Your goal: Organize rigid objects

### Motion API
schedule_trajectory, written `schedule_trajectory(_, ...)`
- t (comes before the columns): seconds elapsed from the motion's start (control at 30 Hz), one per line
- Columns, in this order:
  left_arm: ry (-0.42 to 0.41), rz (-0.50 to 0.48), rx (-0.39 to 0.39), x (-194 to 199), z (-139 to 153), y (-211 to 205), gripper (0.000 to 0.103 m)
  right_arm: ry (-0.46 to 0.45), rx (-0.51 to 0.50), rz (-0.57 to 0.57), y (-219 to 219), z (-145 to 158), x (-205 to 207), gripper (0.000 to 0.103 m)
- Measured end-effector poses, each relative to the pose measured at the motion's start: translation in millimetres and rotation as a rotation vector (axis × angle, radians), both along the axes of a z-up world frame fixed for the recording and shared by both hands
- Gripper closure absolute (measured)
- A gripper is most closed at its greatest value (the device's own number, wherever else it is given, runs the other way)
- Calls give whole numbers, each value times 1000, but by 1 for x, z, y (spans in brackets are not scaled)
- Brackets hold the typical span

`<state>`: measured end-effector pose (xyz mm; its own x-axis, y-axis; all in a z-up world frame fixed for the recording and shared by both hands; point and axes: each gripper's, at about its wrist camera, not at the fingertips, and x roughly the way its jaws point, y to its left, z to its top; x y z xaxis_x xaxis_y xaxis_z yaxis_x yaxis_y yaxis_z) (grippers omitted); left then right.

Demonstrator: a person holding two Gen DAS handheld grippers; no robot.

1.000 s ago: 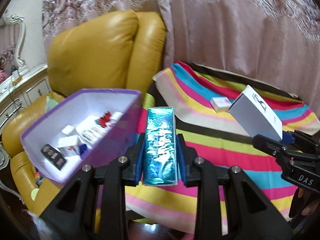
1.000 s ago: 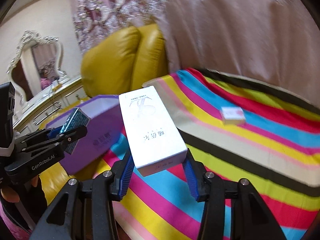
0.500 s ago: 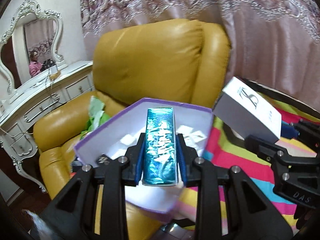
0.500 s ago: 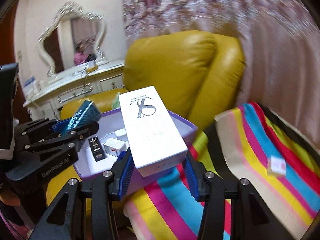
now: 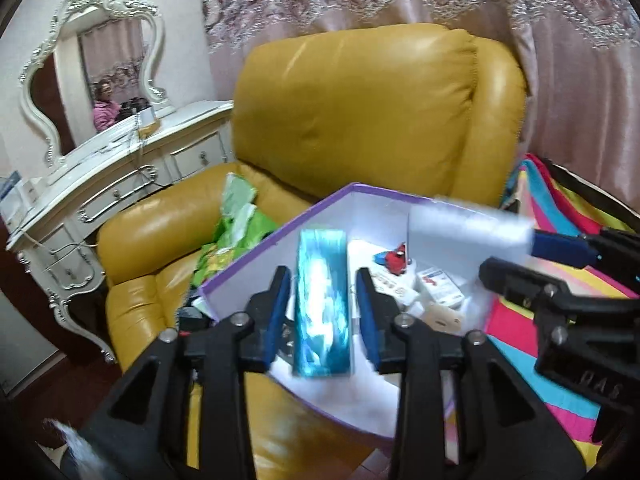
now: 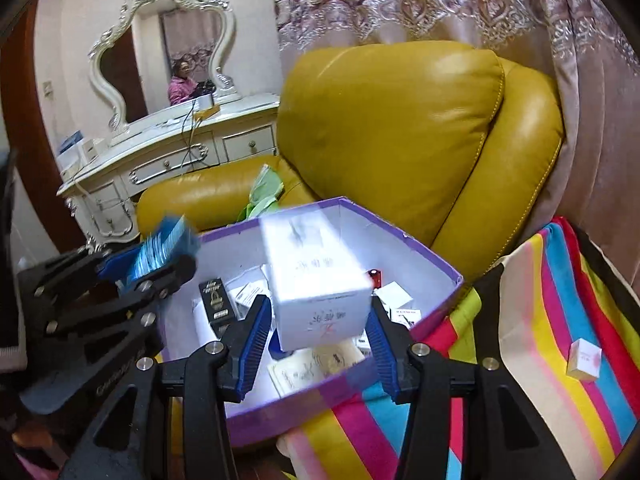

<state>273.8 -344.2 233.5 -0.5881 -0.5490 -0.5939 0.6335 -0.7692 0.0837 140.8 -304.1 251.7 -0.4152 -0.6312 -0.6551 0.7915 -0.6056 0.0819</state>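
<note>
The big chair (image 5: 360, 120) is shiny yellow leather, soft and puffy. Beside it lies a cloth (image 6: 560, 320) with bright stripes. A purple bin (image 6: 420, 248) made of card, white inside, sits at the chair's edge, and small boxes lie on its floor. The left tongs (image 5: 322, 308) are black with blue pads and are spread wide. A long, shiny teal box (image 5: 322, 304) sits between the pads with a gap on each side, over the bin, and looks blurry. The right tongs (image 6: 316, 340) are spread too. A smooth white box (image 6: 316, 280) sits between their pads without touching them, also blurry, above the bin. A tiny white box (image 6: 584, 359) rests alone on the cloth, well apart.
</note>
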Motion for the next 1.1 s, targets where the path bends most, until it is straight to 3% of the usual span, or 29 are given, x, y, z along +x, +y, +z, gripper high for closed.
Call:
schedule_trajectory(0.07, 16, -5, -7, 3, 4, -2, 21, -13, 0, -16, -2, 1, -5, 47)
schedule_trajectory(0.17, 63, 15, -45, 15, 13, -6, 12, -10, 0, -31, 2, 1, -11, 41)
schedule_trajectory(0.27, 67, 26, -20, 22, 19, -12, 2, -17, 16, -54, 7, -2, -15, 40)
schedule_trajectory(0.43, 30, 14, 108, 21, 13, -29, 2, -31, 40, -55, 15, -4, -14, 40)
schedule_trajectory(0.57, 19, 14, 153, 18, 7, -36, 2, 3, 69, -47, 19, -5, -3, 40)
schedule_trajectory(0.8, -41, 39, 97, 17, 1, -29, 2, 1, 90, -37, 21, -10, 7, 40)
schedule_trajectory(0.93, -117, 96, 33, 12, -5, -21, 2, -5, 92, -39, 23, -12, 9, 40)
schedule_trajectory(1.0, -115, 104, -1, 12, -7, -16, 2, -4, 93, -39, 23, -11, 11, 40)
schedule_trajectory(1.1, -105, 91, 29, 14, -8, -14, 2, 0, 91, -37, 23, -10, 12, 40)
